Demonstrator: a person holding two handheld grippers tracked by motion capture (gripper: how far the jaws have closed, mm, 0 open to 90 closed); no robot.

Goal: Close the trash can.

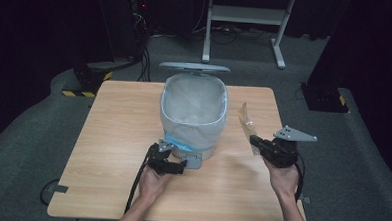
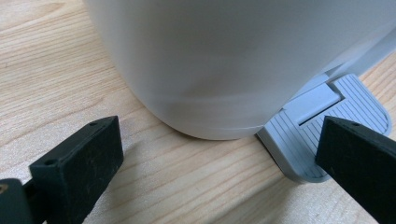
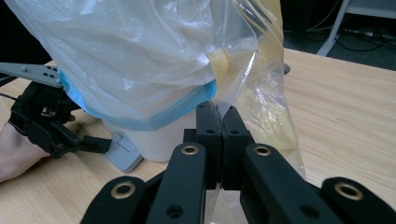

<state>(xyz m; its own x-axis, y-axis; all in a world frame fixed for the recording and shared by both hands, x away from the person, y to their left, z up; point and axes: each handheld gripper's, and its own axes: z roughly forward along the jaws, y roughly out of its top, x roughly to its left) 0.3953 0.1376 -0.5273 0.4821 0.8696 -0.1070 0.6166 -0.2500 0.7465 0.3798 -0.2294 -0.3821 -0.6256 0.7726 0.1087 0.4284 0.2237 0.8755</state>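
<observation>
Wooden table [image 1: 117,152], person at the near edge with a gripper in each hand.

Pedal bin [image 1: 193,115] stands near the middle of the table, a little toward the far side. White body, lined with a clear bag whose blue hem folds down over the outside of the rim. Lid [image 1: 194,67] is up, seen edge-on behind the opening. Grey ribbed pedal [image 1: 194,161] sticks out at the bin's base on the person's side.

Left gripper [image 1: 180,167]: low over the table, right at the pedal. In the left gripper view its jaws stand wide apart with nothing between them; one jaw sits over bare wood, the other overlaps the pedal [image 2: 322,135]. Whether that jaw presses on the pedal or just hovers over it I cannot tell from this angle, though the raised lid fits a pressed pedal.

Right gripper [image 1: 254,140]: raised above the table to the right of the bin, apart from it. Jaws are together, pinching the edge of a clear plastic bag [image 1: 247,125]. In the right gripper view the bag [image 3: 261,93] stands up from the closed jaws, with a yellowish piece [image 3: 219,63] inside; what that piece is stays unclear through the crinkled film. Bag hangs beside the bin's right wall, outside the opening, below rim height in the high view.

Dark floor and a white frame stand [image 1: 245,15] lie beyond the table.
</observation>
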